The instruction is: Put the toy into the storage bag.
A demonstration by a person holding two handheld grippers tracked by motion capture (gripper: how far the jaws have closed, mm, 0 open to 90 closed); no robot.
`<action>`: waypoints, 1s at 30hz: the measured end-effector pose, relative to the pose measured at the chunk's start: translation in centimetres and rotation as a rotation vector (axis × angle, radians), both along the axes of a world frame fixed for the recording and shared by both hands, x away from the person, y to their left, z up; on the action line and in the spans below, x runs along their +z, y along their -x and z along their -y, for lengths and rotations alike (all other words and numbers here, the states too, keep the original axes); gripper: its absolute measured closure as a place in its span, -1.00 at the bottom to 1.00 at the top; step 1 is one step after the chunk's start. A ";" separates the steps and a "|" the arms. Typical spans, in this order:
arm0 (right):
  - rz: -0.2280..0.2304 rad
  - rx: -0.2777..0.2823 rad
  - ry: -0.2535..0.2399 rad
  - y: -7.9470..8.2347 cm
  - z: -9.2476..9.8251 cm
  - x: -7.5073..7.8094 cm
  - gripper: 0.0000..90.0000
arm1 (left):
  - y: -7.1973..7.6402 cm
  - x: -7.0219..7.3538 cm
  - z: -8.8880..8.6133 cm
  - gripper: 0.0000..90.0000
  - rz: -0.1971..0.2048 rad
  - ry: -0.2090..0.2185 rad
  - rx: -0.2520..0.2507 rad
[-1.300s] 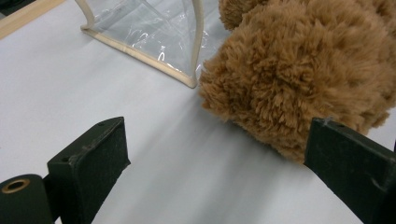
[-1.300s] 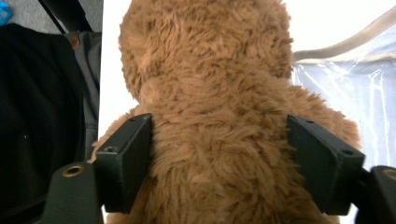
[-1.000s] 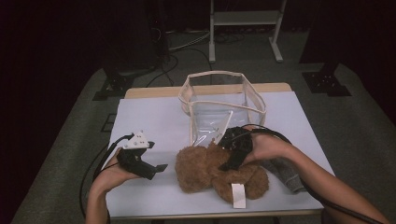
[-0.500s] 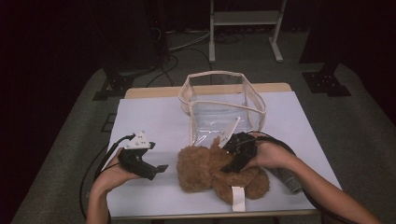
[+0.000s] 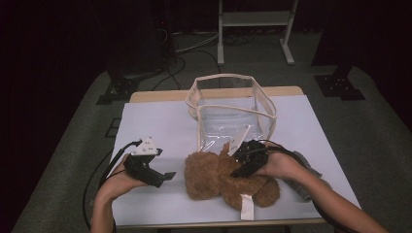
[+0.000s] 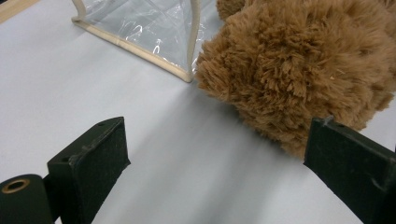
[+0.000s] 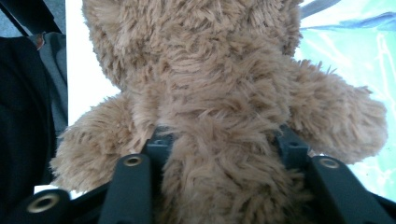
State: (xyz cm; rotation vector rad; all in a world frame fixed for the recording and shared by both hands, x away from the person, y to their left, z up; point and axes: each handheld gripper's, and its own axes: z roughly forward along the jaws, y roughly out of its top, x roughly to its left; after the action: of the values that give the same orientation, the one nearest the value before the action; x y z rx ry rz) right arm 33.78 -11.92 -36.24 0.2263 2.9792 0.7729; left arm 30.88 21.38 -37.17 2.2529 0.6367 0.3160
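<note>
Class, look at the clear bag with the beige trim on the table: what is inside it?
Through the clear bag, only its shiny plastic walls and the white table show; nothing seems inside. The brown teddy bear lies in front, covering its near lower edge.

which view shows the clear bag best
The high view: the clear bag stands whole and open-topped behind the teddy bear. The left gripper view catches one lower corner with cream trim. The right gripper view gives a pale glimpse of plastic past the bear.
</note>
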 end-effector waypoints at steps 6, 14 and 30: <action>0.015 0.003 0.002 0.3 0.1 0.3 0.35 | -0.1 0.0 -0.1 -0.88 -0.001 -0.003 0.000; -0.002 -0.008 -0.032 0.0 0.4 1.8 0.54 | 0.0 0.1 -0.7 -0.88 0.007 0.008 0.017; -0.026 -0.016 -0.062 -0.3 0.1 4.5 0.61 | 0.1 0.3 -2.2 -0.88 0.022 0.022 0.057</action>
State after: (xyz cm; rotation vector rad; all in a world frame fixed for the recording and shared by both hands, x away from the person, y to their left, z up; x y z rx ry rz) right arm 34.10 -12.03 -31.78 0.2644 2.9772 0.8678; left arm 30.75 23.60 -36.88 2.2106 0.6909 0.3593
